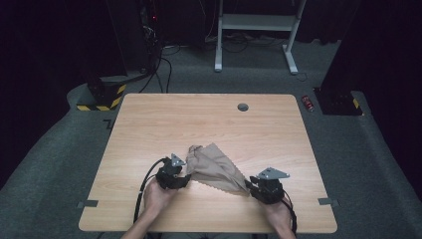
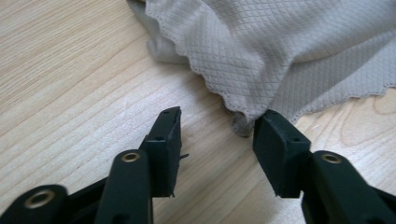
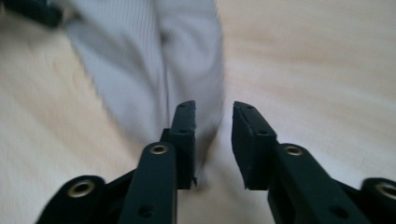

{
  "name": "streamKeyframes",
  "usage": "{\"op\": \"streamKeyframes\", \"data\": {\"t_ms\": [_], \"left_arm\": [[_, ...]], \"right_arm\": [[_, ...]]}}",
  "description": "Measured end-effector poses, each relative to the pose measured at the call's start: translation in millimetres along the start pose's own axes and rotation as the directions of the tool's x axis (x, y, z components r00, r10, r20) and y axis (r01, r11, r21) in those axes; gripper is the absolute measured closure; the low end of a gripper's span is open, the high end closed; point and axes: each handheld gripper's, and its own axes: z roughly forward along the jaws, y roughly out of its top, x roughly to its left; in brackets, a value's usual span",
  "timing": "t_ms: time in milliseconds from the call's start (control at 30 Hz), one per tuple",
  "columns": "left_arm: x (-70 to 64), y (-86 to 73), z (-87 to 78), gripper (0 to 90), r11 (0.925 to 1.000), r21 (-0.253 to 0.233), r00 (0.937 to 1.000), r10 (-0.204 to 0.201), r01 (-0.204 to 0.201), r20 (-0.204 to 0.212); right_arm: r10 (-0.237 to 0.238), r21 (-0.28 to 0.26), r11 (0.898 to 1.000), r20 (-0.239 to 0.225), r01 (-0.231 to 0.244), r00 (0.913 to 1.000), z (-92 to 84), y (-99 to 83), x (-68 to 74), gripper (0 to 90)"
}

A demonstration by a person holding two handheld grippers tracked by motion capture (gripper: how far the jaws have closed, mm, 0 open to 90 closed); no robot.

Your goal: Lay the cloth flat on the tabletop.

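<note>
One cloth point(image 1: 217, 168) | long axis left-rear to right-front | both grippers' fingers parted, gripping nothing

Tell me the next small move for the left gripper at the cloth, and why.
Probably ease the left gripper forward a little and close it on the scalloped edge of the beige cloth. Its jaws stand open with bare wooden table between them, and only one jaw's tip meets the cloth's folded corner, so closing now would likely catch little fabric.

A lab or test room, by the looks: a bare wooden table point(image 1: 209, 124) on grey carpet point(image 1: 348, 149), dark surroundings, cables point(image 1: 161, 69) trailing upper left, a white desk frame point(image 1: 256, 30) top centre.
</note>
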Motion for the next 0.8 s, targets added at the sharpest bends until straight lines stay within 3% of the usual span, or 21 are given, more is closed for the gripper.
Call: {"op": "streamKeyframes", "data": {"t_ms": [67,133,233,300,367,433,633,800], "left_arm": [[-1.1,0.4,-0.8,58.5,0.9999,-0.013,0.9998,0.004,-0.004,0.019],[-3.0,1.9,-1.9,65.8,0.9997,-0.023,0.9995,0.008,-0.007,0.03],[-5.6,5.2,-2.3,76.7,0.9992,-0.026,0.9987,0.032,-0.03,0.04],[-7.2,7.6,-1.1,82.9,0.9987,-0.021,0.9978,0.047,-0.046,0.046],[-8.4,9.5,-1.1,87.8,0.9983,-0.02,0.9968,0.055,-0.054,0.058],[-8.6,9.8,-2.9,88.6,0.9983,-0.026,0.9964,0.053,-0.051,0.066],[-3.5,-0.3,-18.1,88.8,0.9987,-0.014,0.9969,0.05,-0.049,0.061],[1.6,-12.2,-21.2,85.0,0.9991,0.038,0.9943,0.015,-0.019,0.105]], "right_arm": [[0.009,-0.022,1.0,-0.004,-0.009,1.0,4.0,11.9,-2.7,65.9],[0.009,-0.004,1.0,-0.011,-0.009,0.9999,14.8,23.2,-2.5,65.3],[-0.03,0.062,0.998,0.011,0.029,0.9995,39.6,35.1,-0.1,66.3],[-0.027,0.098,0.995,0.014,0.025,0.9995,52.9,38.0,-0.5,70.4],[-0.028,0.134,0.991,0.006,0.027,0.9996,61.5,39.0,-2.1,80.5],[-0.044,0.13,0.991,0.011,0.042,0.999,62.0,39.3,-2.7,89.2],[-0.084,0.097,0.992,0.091,0.076,0.9923,43.7,33.8,-8.0,89.9],[-0.074,0.133,0.989,0.082,0.063,0.9938,37.8,22.2,-15.0,88.7]]}}
